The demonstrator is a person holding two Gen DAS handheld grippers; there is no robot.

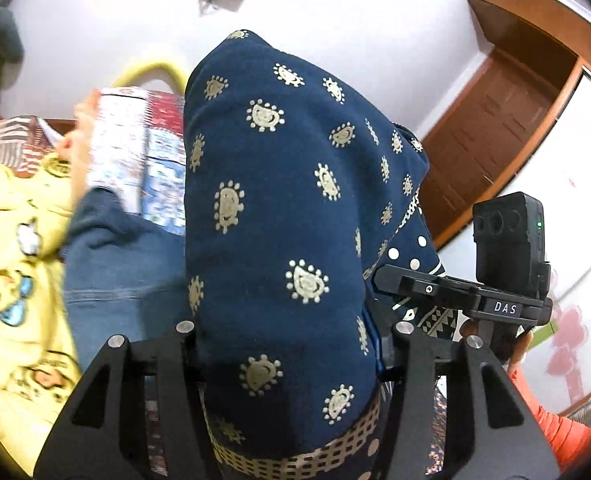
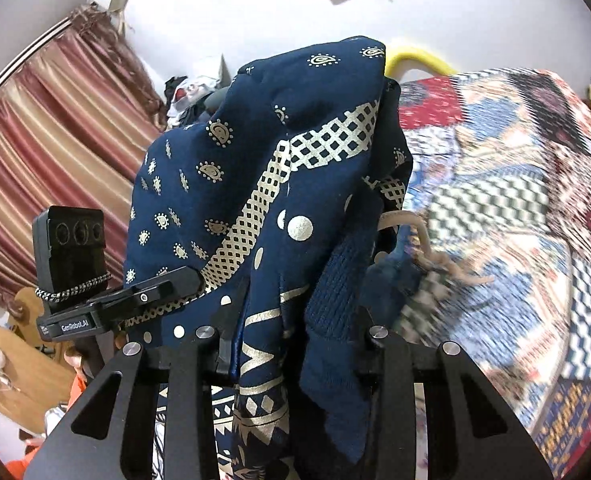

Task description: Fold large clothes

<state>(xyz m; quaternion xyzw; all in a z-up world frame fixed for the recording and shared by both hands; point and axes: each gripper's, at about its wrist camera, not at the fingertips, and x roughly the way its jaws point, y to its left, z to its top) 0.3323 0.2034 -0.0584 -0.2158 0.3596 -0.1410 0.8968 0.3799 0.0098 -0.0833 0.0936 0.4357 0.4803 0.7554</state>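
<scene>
A navy blue garment (image 1: pixel 279 208) with cream paisley print and a checked border is held up in the air between both grippers. My left gripper (image 1: pixel 291 344) is shut on its cloth, which bulges up over the fingers and hides the tips. In the right wrist view the same garment (image 2: pixel 231 184) drapes over my right gripper (image 2: pixel 295 344), which is shut on a bunched fold. The other gripper's body (image 1: pixel 503 280) shows at the right of the left view, and at the left (image 2: pixel 79 280) of the right view.
A bed with a patchwork quilt (image 2: pixel 503 216) lies below. A yellow printed garment (image 1: pixel 11 272) and blue jeans (image 1: pixel 119 264) lie on it at the left. A brown door (image 1: pixel 495 140), a striped curtain (image 2: pixel 47 140) and a white wall surround.
</scene>
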